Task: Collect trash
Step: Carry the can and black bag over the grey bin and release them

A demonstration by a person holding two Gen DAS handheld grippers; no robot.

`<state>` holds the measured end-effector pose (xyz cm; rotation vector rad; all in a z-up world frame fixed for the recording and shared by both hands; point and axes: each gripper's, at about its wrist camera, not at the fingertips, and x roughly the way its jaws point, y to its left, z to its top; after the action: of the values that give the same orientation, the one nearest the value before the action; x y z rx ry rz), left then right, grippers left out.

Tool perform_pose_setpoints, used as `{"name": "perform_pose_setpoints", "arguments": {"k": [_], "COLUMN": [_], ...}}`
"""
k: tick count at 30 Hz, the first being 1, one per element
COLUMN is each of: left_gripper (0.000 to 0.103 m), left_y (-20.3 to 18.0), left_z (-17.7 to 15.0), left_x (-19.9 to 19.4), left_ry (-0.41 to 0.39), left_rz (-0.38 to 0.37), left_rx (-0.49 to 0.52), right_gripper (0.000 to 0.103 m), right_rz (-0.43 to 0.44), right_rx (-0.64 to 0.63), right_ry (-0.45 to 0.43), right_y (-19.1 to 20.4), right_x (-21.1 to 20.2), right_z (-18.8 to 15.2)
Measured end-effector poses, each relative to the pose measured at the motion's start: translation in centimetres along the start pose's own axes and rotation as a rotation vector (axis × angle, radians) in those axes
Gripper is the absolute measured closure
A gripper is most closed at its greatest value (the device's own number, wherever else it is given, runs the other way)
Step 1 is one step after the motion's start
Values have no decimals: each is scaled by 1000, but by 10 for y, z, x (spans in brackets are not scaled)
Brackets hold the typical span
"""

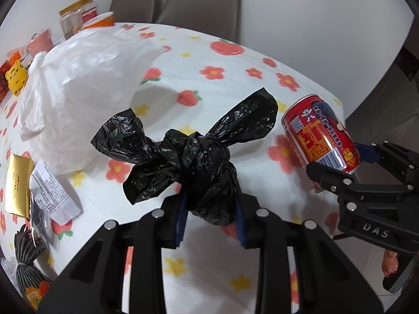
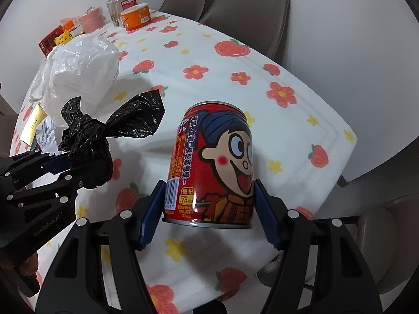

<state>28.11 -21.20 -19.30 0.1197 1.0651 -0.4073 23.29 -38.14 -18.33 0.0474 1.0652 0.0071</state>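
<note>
Both tools point steeply down over the bench's near right part. My left tool [image 1: 210, 217] is clamped on a knotted black bag [image 1: 188, 151], held clear above the bench [image 1: 235, 83]. My right tool [image 2: 209, 217] is clamped on an upright red can [image 2: 213, 164], also lifted, near the bench's right edge. The bag's lower end hides between the pads. A white bag [image 1: 86, 96] lies toward the left edge; the clutter behind it is hard to make out.

A knotted black trash bag [image 1: 193, 157] and an upright red cartoon can [image 2: 212, 167] hang, seemingly lifted, above the table.
</note>
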Motion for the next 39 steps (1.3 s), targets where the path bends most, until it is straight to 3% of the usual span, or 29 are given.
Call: {"name": "perform_pose_setpoints", "arguments": {"k": [10, 22, 31, 39], "left_gripper": [73, 73, 72, 72], "left_y": [-117, -265, -328, -355], "left_z": [-9, -58, -115, -158], "left_x": [6, 41, 119, 220], "left_ry": [19, 128, 239, 299], "left_rz": [-112, -259, -282, -243], "left_rx": [192, 428, 491, 514], "right_gripper": [40, 40, 39, 39], "right_rz": [-112, -248, -231, -164], "right_rx": [181, 456, 543, 576], "right_ry": [-11, 45, 108, 153], "right_y": [-99, -211, -253, -288], "right_x": [-42, -71, -19, 80], "right_z": [-69, -196, -274, -324]}}
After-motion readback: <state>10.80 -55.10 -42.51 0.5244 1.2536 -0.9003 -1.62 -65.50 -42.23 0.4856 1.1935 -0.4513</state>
